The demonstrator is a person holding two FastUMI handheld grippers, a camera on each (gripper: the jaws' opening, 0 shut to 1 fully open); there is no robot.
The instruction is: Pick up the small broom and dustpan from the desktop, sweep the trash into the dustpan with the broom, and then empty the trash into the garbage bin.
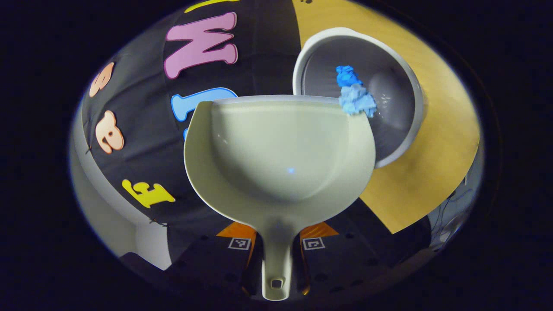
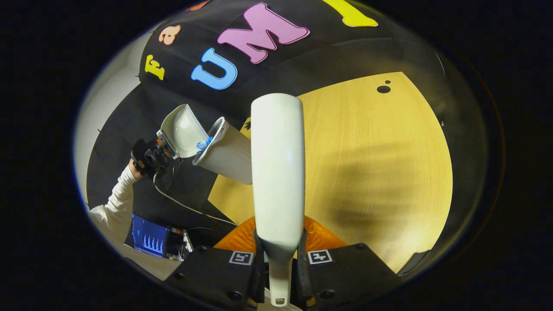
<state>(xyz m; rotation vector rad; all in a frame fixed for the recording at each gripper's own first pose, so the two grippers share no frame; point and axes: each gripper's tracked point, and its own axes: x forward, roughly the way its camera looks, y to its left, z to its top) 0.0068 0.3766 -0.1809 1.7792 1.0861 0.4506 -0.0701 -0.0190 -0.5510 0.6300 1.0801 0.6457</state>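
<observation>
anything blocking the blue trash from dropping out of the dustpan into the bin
Nothing visible. The blue trash sits at the lip of the tipped dustpan, right over the open mouth of the bin. The left gripper holds the dustpan's handle.

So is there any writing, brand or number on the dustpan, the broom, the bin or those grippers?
dustpan, broom, bin: no text at all.
square tags on the left gripper and the right gripper: black-and-white patterns, no words.
screen: too small to read.
</observation>
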